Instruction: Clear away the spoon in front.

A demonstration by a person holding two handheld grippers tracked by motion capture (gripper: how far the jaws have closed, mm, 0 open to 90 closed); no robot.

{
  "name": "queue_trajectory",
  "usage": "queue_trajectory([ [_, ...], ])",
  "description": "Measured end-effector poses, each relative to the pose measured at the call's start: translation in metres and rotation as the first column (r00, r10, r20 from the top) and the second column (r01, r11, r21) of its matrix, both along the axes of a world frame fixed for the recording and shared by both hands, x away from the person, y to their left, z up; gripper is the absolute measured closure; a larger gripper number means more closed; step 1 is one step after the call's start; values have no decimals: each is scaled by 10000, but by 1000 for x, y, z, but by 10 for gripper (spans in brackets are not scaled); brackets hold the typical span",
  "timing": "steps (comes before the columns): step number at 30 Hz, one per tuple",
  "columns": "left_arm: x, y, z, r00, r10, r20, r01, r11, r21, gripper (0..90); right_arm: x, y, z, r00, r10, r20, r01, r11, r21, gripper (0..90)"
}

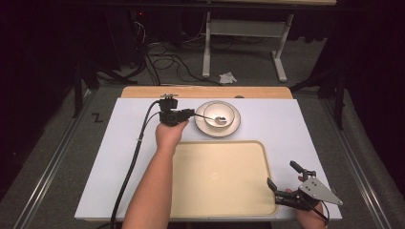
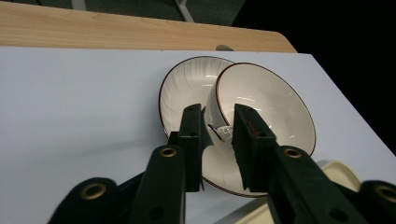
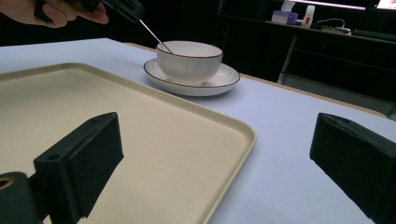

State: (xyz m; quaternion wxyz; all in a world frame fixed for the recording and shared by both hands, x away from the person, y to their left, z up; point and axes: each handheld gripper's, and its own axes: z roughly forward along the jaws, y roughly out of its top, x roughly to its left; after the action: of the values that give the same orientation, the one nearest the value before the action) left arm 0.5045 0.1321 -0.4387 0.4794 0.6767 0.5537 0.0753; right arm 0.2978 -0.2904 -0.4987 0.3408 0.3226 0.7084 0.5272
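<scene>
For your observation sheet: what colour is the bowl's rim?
A thin dark brown line on the white bowl, clearest in the left gripper view.

1. Bowl (image 3: 188,60): white, fine vertical ribbing, thin dark brown rim line.
2. Saucer (image 3: 219,83): white, same dark rim line.
3. Tray (image 1: 219,179): plain pale beige.
4. Table cover (image 1: 124,157): white; light wood edge (image 1: 205,92) behind.
5. Spoon (image 1: 212,118): silver.
6. Gripper jaws: matte black.

High view looks down from above; both gripper views, low and close, share the bowl (image 2: 261,107).
</scene>
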Motion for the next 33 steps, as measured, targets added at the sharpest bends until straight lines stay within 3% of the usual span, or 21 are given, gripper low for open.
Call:
queue_trajectory([
  [3,-2,1,0,9998,-83,200,84,9999,-63,848,0,0,0,10000,9,-11,-9,10000,1,32],
  [7,-6,2,2,9984,-235,519,245,9995,-192,892,0,0,0,10000,21,15,-21,10000,3,32],
  [21,-19,-5,4,9908,-412,1287,395,9991,156,897,0,2,-1,10000,22,-49,-22,10000,3,32],
  [27,-28,-2,13,9794,-391,1980,357,9991,210,897,1,2,-1,10000,26,-29,-26,10000,-67,32],
  [33,-34,0,18,9739,-395,2236,362,9992,185,896,0,3,-1,10000,4,-56,-5,10000,-69,32],
])
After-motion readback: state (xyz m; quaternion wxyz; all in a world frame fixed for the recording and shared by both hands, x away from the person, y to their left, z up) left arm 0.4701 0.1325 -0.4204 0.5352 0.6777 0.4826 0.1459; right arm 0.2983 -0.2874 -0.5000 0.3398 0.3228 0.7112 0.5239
